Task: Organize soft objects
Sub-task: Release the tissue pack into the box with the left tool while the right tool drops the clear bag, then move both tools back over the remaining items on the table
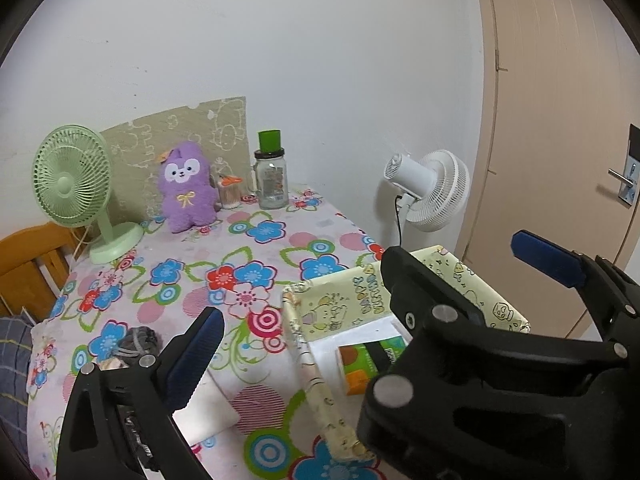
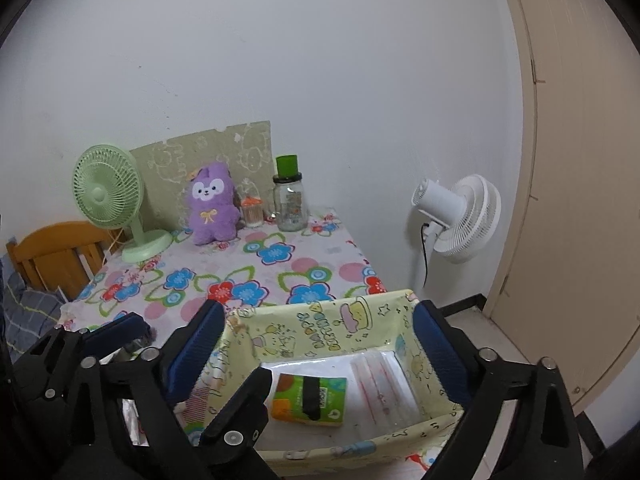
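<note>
A yellow cartoon-print fabric box stands at the table's near right. Inside it lie a green-and-orange tissue pack and a clear plastic packet. My right gripper is open and empty, its blue pads straddling the box. My left gripper is open and empty, above the box's left edge. A grey crumpled soft item lies on the cloth at the near left. A white flat packet lies under the left finger. A purple plush toy sits at the back.
A green desk fan stands at the back left. A glass jar with a green lid and a small toothpick holder stand beside the plush. A white floor fan stands right of the table. A wooden chair is at left.
</note>
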The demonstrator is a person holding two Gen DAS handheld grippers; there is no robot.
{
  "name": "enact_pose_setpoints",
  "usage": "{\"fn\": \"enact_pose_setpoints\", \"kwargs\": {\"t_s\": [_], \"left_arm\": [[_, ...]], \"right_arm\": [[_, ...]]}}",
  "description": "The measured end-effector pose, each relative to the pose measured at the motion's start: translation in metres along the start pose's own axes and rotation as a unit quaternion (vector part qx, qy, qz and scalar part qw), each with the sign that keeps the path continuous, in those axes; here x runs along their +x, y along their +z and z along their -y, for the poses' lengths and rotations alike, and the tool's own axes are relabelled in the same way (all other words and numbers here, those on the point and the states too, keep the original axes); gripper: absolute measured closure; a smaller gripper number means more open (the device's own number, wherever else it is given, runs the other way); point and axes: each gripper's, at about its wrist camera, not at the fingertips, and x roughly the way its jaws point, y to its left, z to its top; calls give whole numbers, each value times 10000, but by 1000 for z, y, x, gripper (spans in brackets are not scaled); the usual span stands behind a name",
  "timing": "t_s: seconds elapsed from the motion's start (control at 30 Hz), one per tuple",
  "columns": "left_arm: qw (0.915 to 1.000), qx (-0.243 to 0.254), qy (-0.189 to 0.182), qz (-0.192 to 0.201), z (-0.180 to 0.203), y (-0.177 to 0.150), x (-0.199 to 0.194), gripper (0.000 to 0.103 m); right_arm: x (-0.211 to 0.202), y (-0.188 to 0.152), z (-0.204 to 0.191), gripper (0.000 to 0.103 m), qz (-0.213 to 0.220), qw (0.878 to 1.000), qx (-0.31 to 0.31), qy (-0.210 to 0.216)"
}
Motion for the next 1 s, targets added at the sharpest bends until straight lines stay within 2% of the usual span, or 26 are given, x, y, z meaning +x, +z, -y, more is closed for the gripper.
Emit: {"fn": "enact_pose_setpoints", "kwargs": {"t_s": [1.0], "left_arm": [[9979,-270,561,200,-77,-22,-36,0]], "right_arm": [[-6,-7,-87,2,-132,9983,-202,537]]}}
